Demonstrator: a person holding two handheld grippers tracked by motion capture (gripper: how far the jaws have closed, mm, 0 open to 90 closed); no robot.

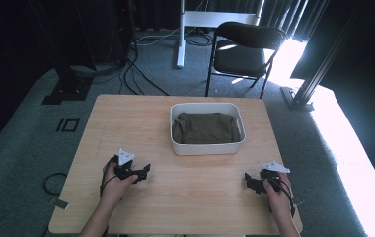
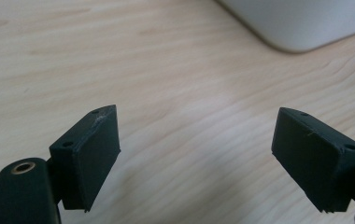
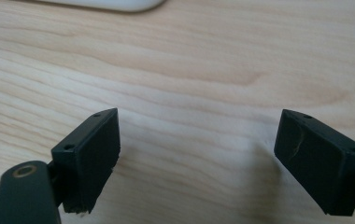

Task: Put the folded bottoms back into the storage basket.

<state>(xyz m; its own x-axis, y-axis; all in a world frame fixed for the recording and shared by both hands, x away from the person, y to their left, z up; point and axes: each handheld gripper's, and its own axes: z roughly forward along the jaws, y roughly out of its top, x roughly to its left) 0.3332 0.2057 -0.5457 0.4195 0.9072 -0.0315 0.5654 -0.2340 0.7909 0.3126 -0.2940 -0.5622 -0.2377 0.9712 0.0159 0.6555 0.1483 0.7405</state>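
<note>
Cloth (image 1: 206, 128) in tub (image 1: 175, 146) lies ahead, between my hands; left gripper (image 1: 143, 171) nearer; right gripper (image 1: 249, 180) also wide open, both empty.

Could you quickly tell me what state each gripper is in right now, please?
Left gripper: open, nothing between its jaws.
Right gripper: open, nothing between its jaws.
</note>
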